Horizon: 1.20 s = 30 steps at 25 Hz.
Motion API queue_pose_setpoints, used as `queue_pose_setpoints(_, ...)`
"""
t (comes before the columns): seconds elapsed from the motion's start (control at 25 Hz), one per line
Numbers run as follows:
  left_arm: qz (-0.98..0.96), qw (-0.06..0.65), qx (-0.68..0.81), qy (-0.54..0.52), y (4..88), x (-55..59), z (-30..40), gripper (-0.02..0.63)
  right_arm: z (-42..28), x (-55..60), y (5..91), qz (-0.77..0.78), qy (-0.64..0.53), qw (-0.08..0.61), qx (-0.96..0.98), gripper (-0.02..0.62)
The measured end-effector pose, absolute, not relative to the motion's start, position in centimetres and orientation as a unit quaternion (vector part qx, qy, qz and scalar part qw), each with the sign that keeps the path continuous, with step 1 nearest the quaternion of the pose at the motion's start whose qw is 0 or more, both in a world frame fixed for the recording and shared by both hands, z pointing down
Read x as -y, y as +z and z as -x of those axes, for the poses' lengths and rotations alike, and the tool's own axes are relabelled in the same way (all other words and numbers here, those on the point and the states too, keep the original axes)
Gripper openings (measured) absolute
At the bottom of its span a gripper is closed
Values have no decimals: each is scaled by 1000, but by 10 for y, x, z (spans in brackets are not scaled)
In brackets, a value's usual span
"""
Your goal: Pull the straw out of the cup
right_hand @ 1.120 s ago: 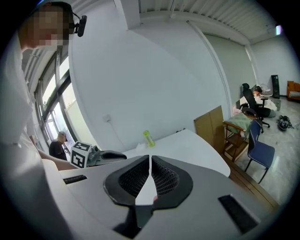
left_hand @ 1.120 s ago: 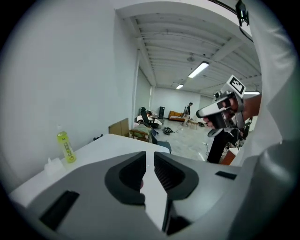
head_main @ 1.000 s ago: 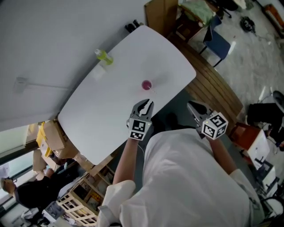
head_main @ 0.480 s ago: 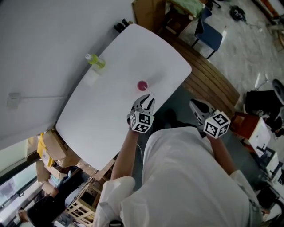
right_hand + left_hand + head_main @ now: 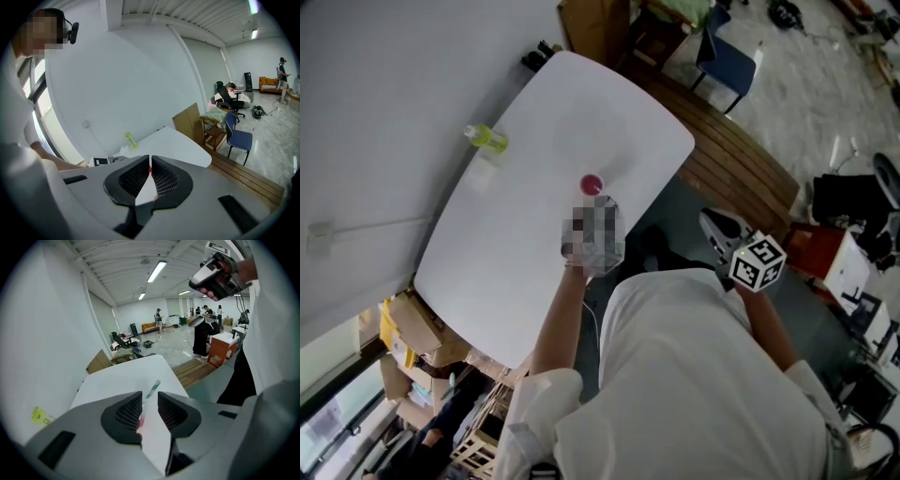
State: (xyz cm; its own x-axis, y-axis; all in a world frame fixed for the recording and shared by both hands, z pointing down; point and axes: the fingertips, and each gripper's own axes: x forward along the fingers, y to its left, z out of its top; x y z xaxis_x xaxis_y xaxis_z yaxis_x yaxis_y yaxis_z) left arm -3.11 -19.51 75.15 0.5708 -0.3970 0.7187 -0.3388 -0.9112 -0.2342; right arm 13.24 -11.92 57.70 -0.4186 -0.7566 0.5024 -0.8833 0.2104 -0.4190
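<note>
Now the straw (image 5: 152, 389) stands in the pink cup (image 5: 592, 184) near the white table's (image 5: 534, 122) front edge. It rises between my left gripper's (image 5: 150, 398) jaws, which are opening and not pressing it. My right gripper (image 5: 150, 159) is off the table, closed and empty.

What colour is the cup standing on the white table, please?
Pink. The cup shows best in the head view.

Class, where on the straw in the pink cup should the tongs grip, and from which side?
Grip the straw on the bare stretch above the rim of the pink cup, coming from the near table edge. It stands clear there, in line between the opening left tongs.
</note>
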Motion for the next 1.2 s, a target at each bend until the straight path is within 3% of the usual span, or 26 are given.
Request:
queue_pose_setpoints(0.2, 881, 69, -190, -427, 755, 199, 25, 102, -138, 116, 579, -542, 343, 95, 761, 40)
queue_pose_setpoints(0.32, 880, 83, -190, -428, 754, 202, 23, 56, -139, 114, 582, -546, 347, 96, 757, 40)
queue_pose_setpoints(0.56, 880, 102, -209, -413, 741, 210, 21, 25, -142, 112, 584, -551, 353, 89, 751, 40)
queue_pose_setpoints(1.2, 890, 104, -278, -346, 696, 225, 41, 25, -128, 118, 585, -540, 352, 73, 761, 40)
